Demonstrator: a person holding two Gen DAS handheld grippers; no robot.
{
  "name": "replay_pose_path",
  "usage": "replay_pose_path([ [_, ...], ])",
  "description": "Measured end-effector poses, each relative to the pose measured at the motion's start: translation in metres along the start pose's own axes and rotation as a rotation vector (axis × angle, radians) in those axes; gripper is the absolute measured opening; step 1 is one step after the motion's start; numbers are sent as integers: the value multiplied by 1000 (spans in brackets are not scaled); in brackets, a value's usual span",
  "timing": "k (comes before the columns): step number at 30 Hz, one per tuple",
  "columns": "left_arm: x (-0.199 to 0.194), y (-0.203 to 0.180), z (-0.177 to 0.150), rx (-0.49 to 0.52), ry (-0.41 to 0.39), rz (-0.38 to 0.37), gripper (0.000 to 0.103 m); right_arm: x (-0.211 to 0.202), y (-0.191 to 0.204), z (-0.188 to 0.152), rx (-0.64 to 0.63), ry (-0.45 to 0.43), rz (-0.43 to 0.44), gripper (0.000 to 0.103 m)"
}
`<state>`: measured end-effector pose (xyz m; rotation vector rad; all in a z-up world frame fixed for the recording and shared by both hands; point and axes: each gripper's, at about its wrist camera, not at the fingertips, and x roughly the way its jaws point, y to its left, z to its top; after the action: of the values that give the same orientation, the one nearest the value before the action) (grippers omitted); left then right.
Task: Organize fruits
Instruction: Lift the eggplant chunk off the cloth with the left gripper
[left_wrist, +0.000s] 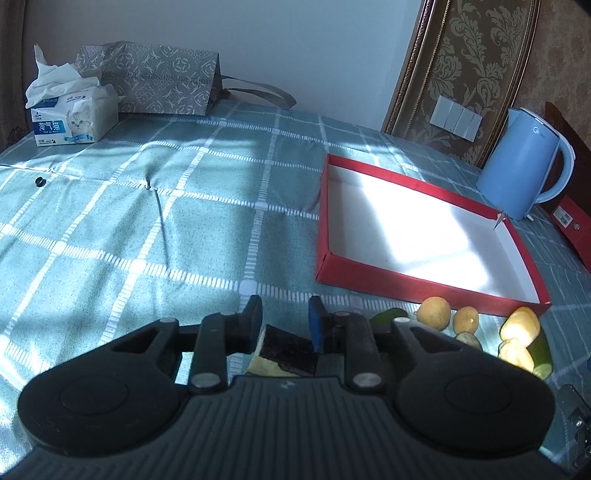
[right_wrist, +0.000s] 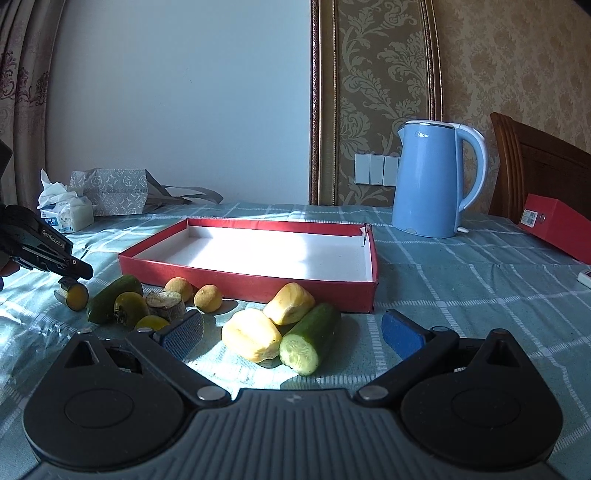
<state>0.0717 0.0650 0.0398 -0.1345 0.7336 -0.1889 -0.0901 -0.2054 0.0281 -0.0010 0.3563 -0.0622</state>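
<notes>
I hold a dark-skinned fruit slice (left_wrist: 286, 350) with a yellow cut face in the left claw (left_wrist: 284, 317), which is clenched on it; the right wrist view shows that slice (right_wrist: 74, 293) hanging under the claw tip at the far left, just above the table (left_wrist: 147, 221). The red tray (left_wrist: 432, 284), which I judge to be the destination, stands empty with its white floor bare. No fruit has gone into it yet, so the task is at its first transfer.

The rest of the fruit lies on the table in front of the tray's near wall: two small round yellow fruits (right_wrist: 208, 297), a brown stump-like piece (right_wrist: 166, 302), a long green fruit (right_wrist: 114, 297), an orange-brown fruit (right_wrist: 129, 306), two peeled yellow chunks (right_wrist: 253, 339) and a cut cucumber piece (right_wrist: 308, 338). All of these remain to be moved.

The right claw (right_wrist: 291, 334) is released, its blue pads spread wide on either side of the yellow chunks and the cucumber, touching neither as far as I can tell.

A blue kettle (right_wrist: 430, 181), a tissue box (left_wrist: 72, 118), a patterned bag (left_wrist: 155, 81) and a red box (right_wrist: 557, 225) stand further out.
</notes>
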Motion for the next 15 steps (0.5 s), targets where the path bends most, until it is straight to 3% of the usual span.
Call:
replay_pose_path([
  [4,-2,-5,-4,35,-6,24,56,1,-5,1,36,1,15,103],
  [12,-7,1,-6,-16,57,30,58,7,-18,0,118,37,41,103],
  [15,-3,-4,-7,7,53,57,61,8,-23,0,148,39,52,103],
])
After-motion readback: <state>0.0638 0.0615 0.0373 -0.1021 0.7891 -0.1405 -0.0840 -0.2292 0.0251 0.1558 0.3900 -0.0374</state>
